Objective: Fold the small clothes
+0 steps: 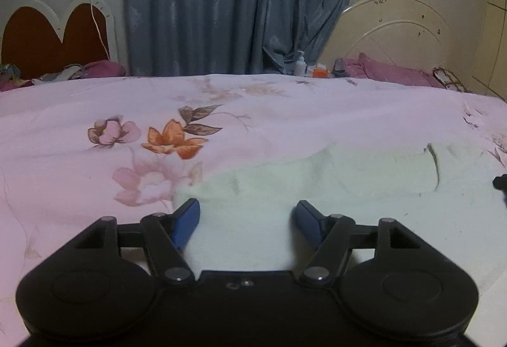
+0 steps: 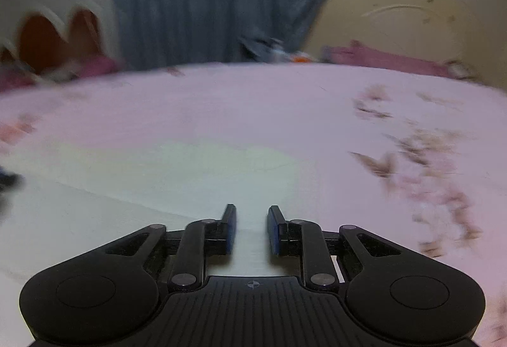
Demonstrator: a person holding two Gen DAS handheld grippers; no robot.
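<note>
My left gripper (image 1: 247, 217) is spread and my right gripper (image 2: 252, 228) narrowly apart, both empty over the pale cloth (image 1: 332, 182) at the frame's bottom.

The left gripper (image 1: 247, 225), a black two-finger tool with blue pads (image 1: 187, 222), points forward and downward with its jaws spread wide, and nothing is pinched between them. The right gripper (image 2: 251, 228), of the same black build with blue pads (image 2: 230, 230), is tilted downward likewise; its jaws stand close together and parallel, a narrow gap left between them. Whether anything is caught in that gap cannot be told, for the right wrist view is blurred.
</note>
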